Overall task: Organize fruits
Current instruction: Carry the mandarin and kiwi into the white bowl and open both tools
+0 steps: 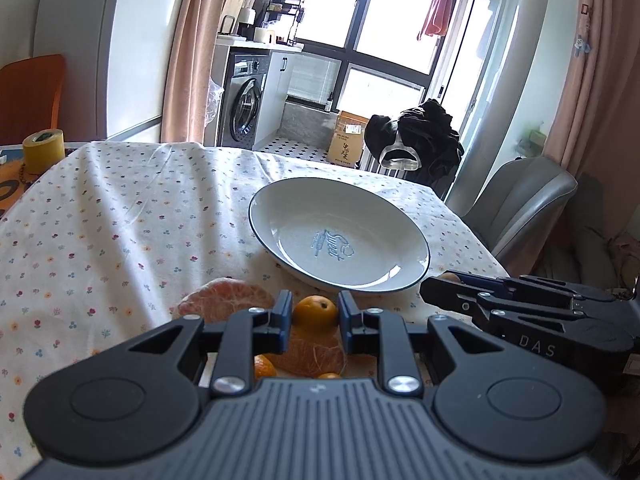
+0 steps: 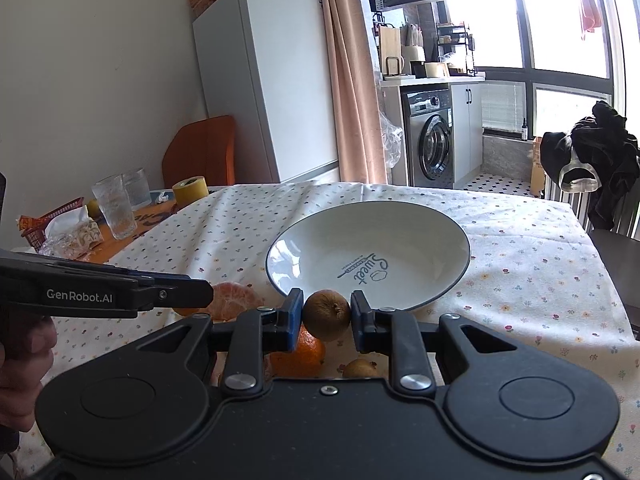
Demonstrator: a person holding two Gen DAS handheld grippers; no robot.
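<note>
— What covered the worktop?

— A white cloth with small flowers, creased toward the far side. A white plate with a dark rim sat on it, blue lettering inside.

— And near the plate?

— A peeled citrus just beside its near rim, with an orange and a small brown fruit close by. On the uncovered end stood a yellow tape roll, two glasses and a red basket.

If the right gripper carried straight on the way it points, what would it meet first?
Probably the near rim of the white plate, just beyond the brown fruit held in the right gripper; depth is uncertain.
</note>
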